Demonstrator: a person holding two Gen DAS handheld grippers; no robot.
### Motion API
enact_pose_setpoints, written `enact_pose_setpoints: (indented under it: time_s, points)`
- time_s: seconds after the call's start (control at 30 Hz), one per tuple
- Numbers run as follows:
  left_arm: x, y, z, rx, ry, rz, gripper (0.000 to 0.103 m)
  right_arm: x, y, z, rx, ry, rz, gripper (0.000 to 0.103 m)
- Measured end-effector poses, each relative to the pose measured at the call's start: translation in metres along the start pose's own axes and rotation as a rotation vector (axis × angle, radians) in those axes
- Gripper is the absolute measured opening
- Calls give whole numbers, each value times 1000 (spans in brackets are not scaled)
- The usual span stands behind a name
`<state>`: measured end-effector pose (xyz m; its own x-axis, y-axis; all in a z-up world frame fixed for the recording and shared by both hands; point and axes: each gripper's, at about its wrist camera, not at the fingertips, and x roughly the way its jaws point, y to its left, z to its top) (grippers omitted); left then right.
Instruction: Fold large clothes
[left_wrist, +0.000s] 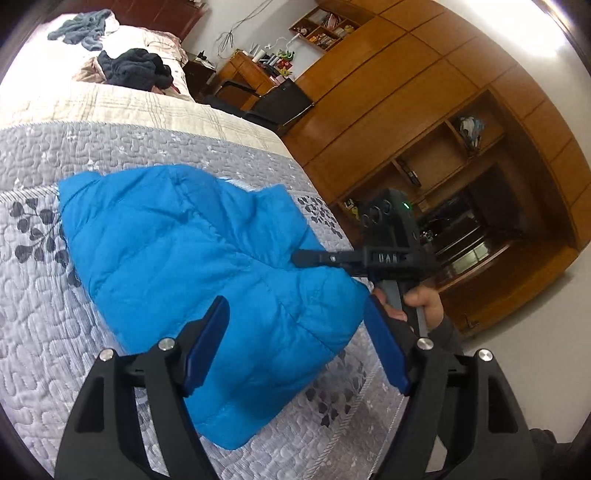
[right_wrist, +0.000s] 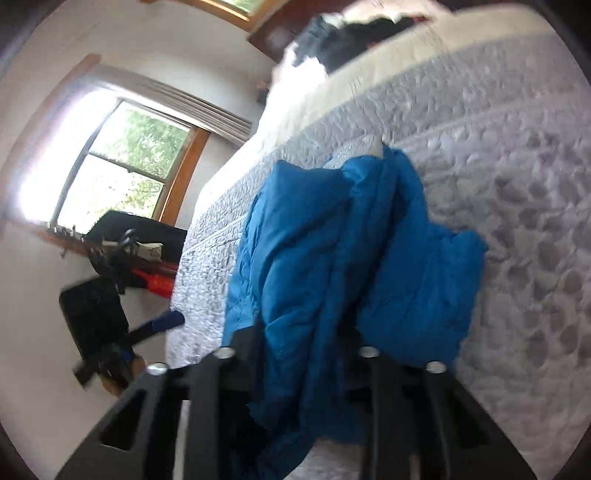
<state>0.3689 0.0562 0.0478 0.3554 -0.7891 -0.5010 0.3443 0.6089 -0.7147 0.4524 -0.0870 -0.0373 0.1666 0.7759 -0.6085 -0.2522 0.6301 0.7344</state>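
Note:
A blue puffy jacket (left_wrist: 207, 266) lies folded on the grey quilted bedcover (left_wrist: 44, 332), near the bed's right edge. My left gripper (left_wrist: 300, 341) hovers open just above the jacket's near end, its blue pads (left_wrist: 212, 343) wide apart and holding nothing. My right gripper (left_wrist: 308, 258), held by a hand (left_wrist: 421, 302), comes in from the right with its fingers together on the jacket's edge. In the blurred right wrist view, jacket (right_wrist: 332, 258) fabric bunches between the right gripper's (right_wrist: 299, 332) arms and hides its fingertips. The left gripper (right_wrist: 162, 325) shows at the left there.
Dark clothes (left_wrist: 136, 70) and a grey-blue garment (left_wrist: 85, 29) are piled at the far end of the bed. A wooden wardrobe (left_wrist: 424, 110), a desk (left_wrist: 255, 70) and a black chair (left_wrist: 280, 99) stand to the right. A window (right_wrist: 122, 166) is beyond the bed.

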Motion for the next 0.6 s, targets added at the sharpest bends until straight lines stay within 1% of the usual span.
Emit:
enact_pose_setpoints:
  time_s: [0.07, 0.17, 0.2, 0.23, 0.3, 0.33, 0.37, 0.4, 0.43, 0.47, 0.53, 0.6]
  points:
    - [5, 1, -3, 2, 3, -23, 73, -12, -14, -15, -6, -51, 11, 21]
    - [18, -2, -15, 19, 22, -79, 73, -23, -54, -42, 46, -126, 67, 21]
    - [25, -2, -19, 21, 33, -94, 73, -21, -68, -51, 63, -142, 80, 27]
    - [36, -2, -23, 24, 55, -103, 73, -19, -76, -55, 77, -145, 95, 30]
    - [56, 3, -29, 19, 98, -91, 73, -18, -84, -55, 95, -142, 138, 40]
    - [69, 7, -33, 15, 117, -78, 73, -25, -81, -50, 92, -146, 121, 43]
    - [72, 10, -34, 13, 116, -75, 73, -36, -76, -44, 83, -171, 97, 47]
    - [75, 12, -34, 8, 113, -78, 74, -45, -74, -39, 75, -197, 78, 51]
    - [76, 14, -34, -4, 107, -91, 74, -56, -67, -28, 69, -230, 63, 53]
    - [75, 15, -34, -8, 105, -97, 74, -59, -61, -17, 67, -236, 64, 57]
    - [76, 15, -34, -6, 108, -98, 75, -55, -50, 2, 55, -212, 55, 59]
    - [77, 12, -37, 3, 113, -91, 76, -35, -46, 21, 82, -149, 25, 57]
